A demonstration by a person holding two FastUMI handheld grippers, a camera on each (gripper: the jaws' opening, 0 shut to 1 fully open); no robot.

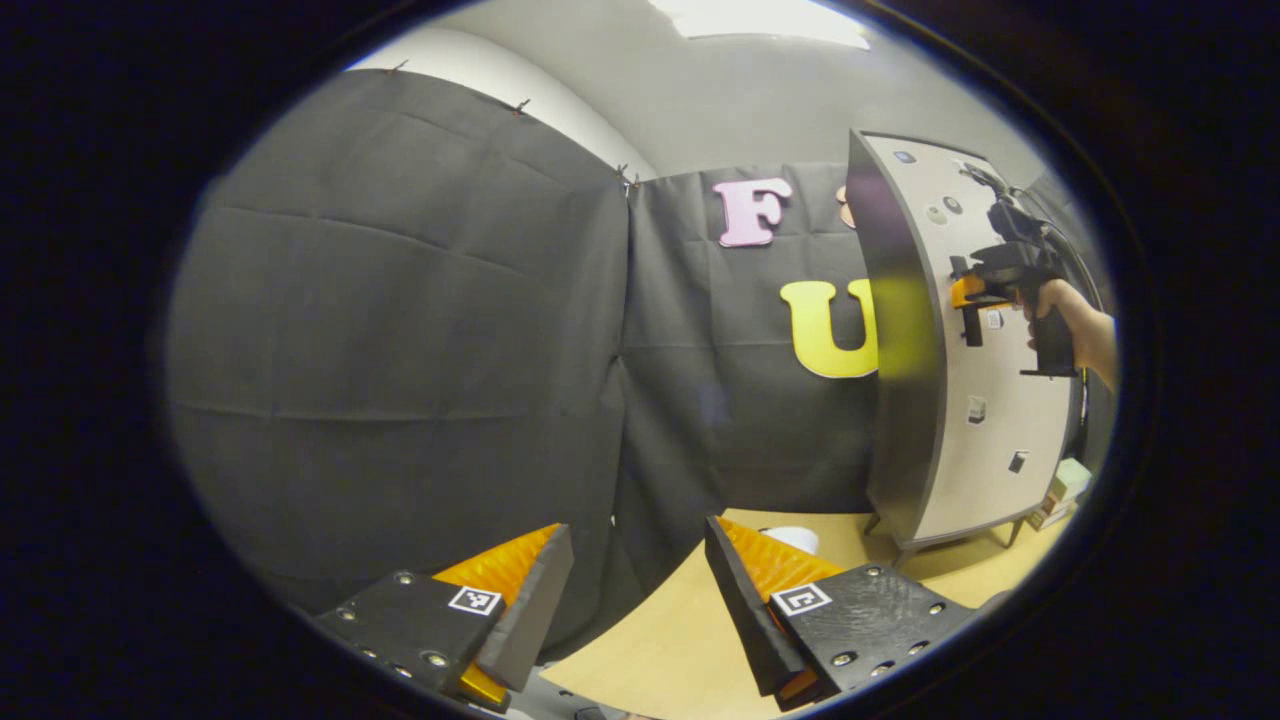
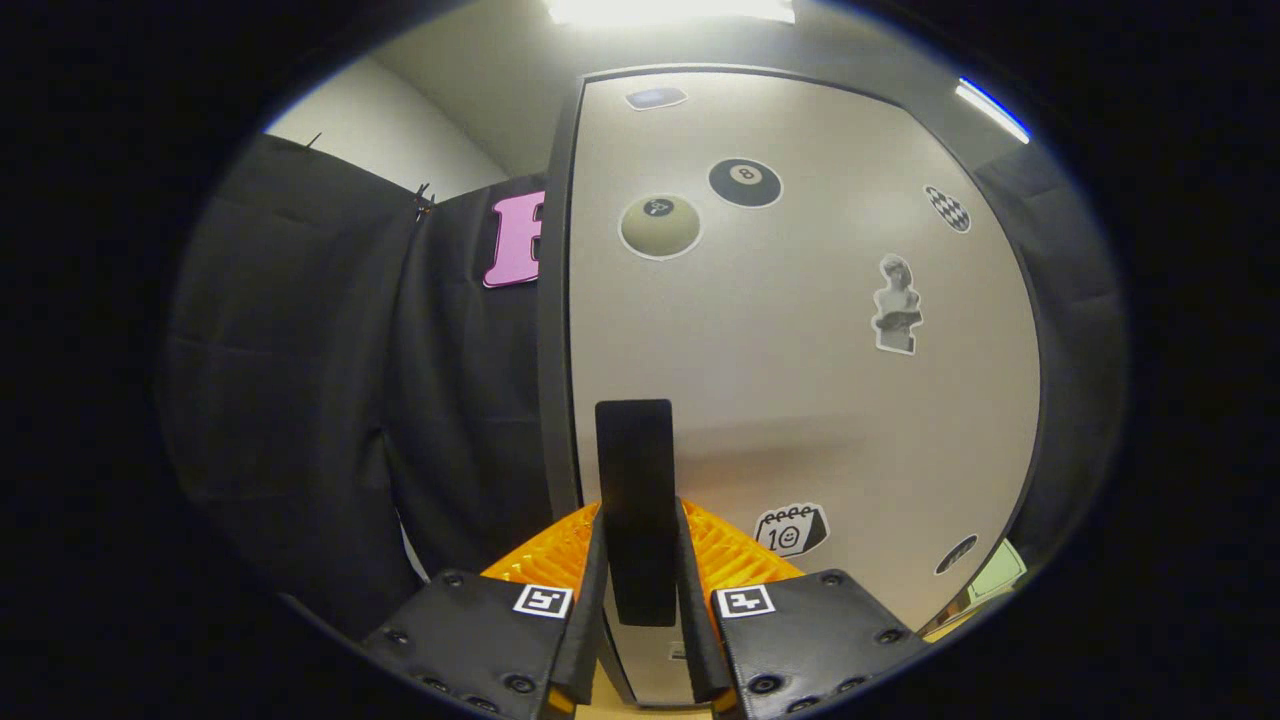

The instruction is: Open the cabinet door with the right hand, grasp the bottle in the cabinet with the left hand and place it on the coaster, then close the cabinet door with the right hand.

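Black cloth backs the booth, wooden desk point(image 1: 690, 640) below. Right gripper point(image 2: 640, 610) has its jaws clamped on the black door handle point(image 2: 635, 500), dead between them; beyond spreads the sticker-dotted cabinet door point(image 2: 800, 400). Left gripper point(image 1: 640, 600) hovers with jaws wide, empty, cabinet point(image 1: 960, 400) ahead to their right.

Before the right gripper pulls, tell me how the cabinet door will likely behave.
The cabinet door looks like a stiff flat panel, so it should swing rather than flex. The black handle sits between the right gripper's ribbed fingers, so slipping seems unlikely. The cabinet's thin legs suggest it could shift.
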